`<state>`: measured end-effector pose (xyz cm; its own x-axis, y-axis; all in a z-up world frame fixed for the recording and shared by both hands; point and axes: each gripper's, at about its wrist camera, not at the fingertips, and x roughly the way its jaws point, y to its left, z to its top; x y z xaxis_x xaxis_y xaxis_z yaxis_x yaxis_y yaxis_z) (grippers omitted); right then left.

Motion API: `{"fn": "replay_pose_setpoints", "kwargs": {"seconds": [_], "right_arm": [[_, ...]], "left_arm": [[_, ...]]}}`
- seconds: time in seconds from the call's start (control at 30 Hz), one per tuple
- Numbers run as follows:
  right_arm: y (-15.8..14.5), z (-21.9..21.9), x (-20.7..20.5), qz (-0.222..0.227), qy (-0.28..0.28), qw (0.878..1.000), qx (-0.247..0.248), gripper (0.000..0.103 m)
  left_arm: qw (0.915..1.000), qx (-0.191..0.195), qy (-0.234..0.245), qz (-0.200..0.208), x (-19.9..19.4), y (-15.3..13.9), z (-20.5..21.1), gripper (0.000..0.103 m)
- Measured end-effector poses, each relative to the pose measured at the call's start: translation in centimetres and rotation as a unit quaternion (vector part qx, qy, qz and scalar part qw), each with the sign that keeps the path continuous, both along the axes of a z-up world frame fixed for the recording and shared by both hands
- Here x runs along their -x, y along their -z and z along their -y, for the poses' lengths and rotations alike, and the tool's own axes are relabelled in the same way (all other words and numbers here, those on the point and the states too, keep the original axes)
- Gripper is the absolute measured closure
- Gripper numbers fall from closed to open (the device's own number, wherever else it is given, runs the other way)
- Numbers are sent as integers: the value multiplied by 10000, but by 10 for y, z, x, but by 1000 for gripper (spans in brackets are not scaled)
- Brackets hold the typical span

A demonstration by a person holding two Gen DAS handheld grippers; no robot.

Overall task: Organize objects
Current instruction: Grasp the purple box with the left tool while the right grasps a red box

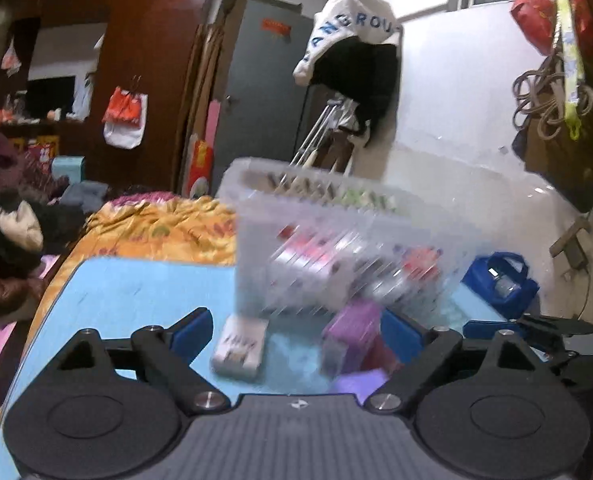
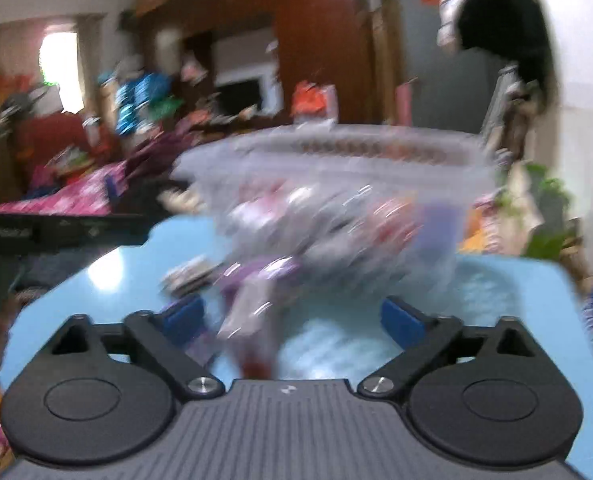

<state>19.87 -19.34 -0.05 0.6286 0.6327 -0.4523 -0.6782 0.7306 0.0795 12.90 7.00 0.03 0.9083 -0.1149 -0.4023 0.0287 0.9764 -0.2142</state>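
Note:
A clear plastic basket (image 1: 336, 232) holding several small packets stands on the light blue table (image 1: 136, 292); it also shows, blurred, in the right wrist view (image 2: 336, 200). A white box (image 1: 240, 350) and purple boxes (image 1: 352, 332) lie on the table in front of it. My left gripper (image 1: 296, 332) is open and empty, its blue fingertips either side of these boxes. My right gripper (image 2: 292, 320) is open and empty above blurred purple packets (image 2: 256, 292). The right gripper's fingers (image 1: 528, 324) show at the right of the left wrist view.
A blue bag (image 1: 500, 280) sits at the table's far right. An orange patterned blanket (image 1: 164, 228) and piled clothes (image 1: 8, 232) lie beyond the table's left edge. A white wall (image 1: 456, 120) with hanging bags is behind the basket.

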Motion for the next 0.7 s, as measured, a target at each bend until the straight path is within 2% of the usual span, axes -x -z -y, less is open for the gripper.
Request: {"fn": "replay_pose_setpoints", "kwargs": {"seconds": [0.07,0.13,0.2,0.23,0.3,0.4,0.5,0.53,0.57,0.63,0.7], "right_arm": [[5,-11,1,-4,-135,9999,72,18],[6,-24,-3,34,-61,9996,272,34],[12,-34,-5,-33,-64,9989,472,63],[15,-37,-6,-66,-45,9986,525,73],[15,-27,-4,-57,26,9992,391,75],[12,-5,7,216,381,9990,106,75],[10,11,10,363,644,9973,-19,75],[9,14,9,361,646,9972,-47,75],[9,14,8,355,650,9972,-49,75],[9,14,6,349,653,9972,-32,75],[8,13,8,379,644,9972,-45,75]], "left_arm": [[9999,-14,-42,-126,-2,5,-5,10],[9998,0,22,-211,-3,10,-6,10],[9997,-16,115,-231,4,17,-1,10],[9995,-59,186,-252,6,20,4,10],[9988,-134,375,-270,8,26,15,10],[9971,-224,651,-317,9,31,37,10],[9941,-633,755,-451,2,33,60,14],[9935,-736,682,-533,0,34,65,21],[9931,-774,644,-605,-2,34,67,35],[9908,-852,695,-787,-6,36,69,51],[9920,-770,694,-715,-3,36,65,52]]}}
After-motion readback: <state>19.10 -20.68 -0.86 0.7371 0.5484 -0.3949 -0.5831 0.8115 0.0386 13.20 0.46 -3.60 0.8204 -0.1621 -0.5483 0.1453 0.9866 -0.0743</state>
